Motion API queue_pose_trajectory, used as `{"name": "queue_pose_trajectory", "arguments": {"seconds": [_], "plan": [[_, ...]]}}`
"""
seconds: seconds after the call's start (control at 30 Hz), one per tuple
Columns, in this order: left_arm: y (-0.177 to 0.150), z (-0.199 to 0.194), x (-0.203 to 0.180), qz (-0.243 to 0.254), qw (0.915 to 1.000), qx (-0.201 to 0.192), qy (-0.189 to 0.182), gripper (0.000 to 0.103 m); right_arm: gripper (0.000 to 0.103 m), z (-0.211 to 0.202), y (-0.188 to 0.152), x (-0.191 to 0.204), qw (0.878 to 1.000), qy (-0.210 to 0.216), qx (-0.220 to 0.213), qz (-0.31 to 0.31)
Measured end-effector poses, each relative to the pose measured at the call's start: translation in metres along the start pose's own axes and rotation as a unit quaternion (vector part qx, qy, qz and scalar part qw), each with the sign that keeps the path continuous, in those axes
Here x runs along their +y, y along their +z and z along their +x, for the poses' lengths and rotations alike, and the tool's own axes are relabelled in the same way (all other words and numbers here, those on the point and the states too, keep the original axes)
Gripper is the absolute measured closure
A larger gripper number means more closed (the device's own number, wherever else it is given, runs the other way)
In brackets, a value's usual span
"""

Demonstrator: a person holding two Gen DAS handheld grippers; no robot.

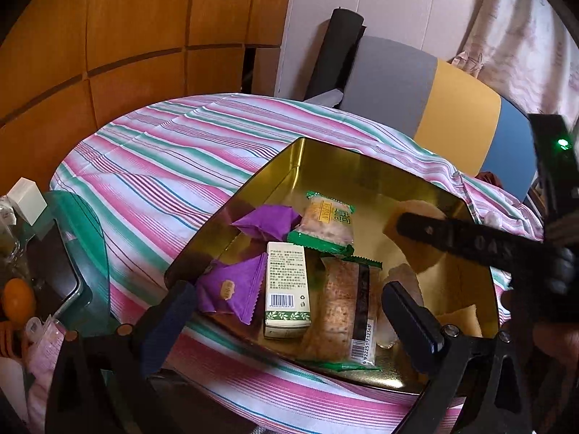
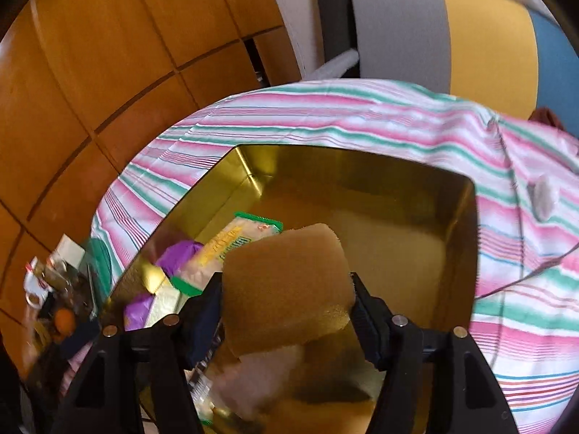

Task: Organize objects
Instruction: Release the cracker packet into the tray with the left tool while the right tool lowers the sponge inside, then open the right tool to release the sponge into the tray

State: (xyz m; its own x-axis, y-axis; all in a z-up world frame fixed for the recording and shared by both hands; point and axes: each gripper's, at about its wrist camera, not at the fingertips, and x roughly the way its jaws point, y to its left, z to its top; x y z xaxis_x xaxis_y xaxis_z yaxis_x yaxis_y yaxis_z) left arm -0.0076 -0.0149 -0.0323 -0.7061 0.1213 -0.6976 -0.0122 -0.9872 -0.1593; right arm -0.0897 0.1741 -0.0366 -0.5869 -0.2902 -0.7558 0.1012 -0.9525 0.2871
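Right gripper (image 2: pixel 286 311): black 2-finger claw, jaws partly spread, with a tan rectangular sponge-like cake piece (image 2: pixel 286 285) between the pads; the left pad seemed to touch it, the right side stood just beside it, and whether it was truly gripped could not be told. It hung above the open gold-coloured metal tin (image 2: pixel 398 195). Left gripper (image 1: pixel 289 311): black claw, jaws wide apart, empty, straddling the tin's near rim. Inside the tin, near to far: a long clear-wrapped cracker pack with a barcode strip (image 1: pixel 340 311), a small cream and green cardboard box (image 1: pixel 287 289), 2 purple foil packets (image 1: pixel 231 289), and a green-edged rice cracker packet (image 1: pixel 325 224). The tin sat on a pink, green and white striped tablecloth (image 1: pixel 163 166). To the left lay a teal tray (image 1: pixel 83 238) with an orange fruit (image 1: pixel 18 298). Beyond stood a grey, yellow and blue chair back (image 1: pixel 427 90) and orange wooden panelling (image 1: pixel 108 36).
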Motion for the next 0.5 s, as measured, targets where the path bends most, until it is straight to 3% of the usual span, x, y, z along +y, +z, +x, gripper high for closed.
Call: {"name": "queue_pose_trajectory", "arguments": {"seconds": [0.03, 0.1, 0.5], "plan": [[0.000, 0.001, 0.000, 0.000, 1.0000, 0.002, -0.001, 0.000, 0.025, 0.001, 0.001, -0.001, 1.000, 0.000, 0.000, 0.006], [-0.001, 0.001, -0.001, 0.000, 1.0000, 0.005, -0.003, 0.000, 0.020, 0.003, 0.002, -0.002, 1.000, -0.001, 0.001, 0.015], [-0.005, 0.002, -0.007, 0.008, 0.9999, 0.007, -0.004, 0.000, 0.020, -0.007, -0.009, 0.005, 1.000, -0.009, -0.009, -0.025]]}}
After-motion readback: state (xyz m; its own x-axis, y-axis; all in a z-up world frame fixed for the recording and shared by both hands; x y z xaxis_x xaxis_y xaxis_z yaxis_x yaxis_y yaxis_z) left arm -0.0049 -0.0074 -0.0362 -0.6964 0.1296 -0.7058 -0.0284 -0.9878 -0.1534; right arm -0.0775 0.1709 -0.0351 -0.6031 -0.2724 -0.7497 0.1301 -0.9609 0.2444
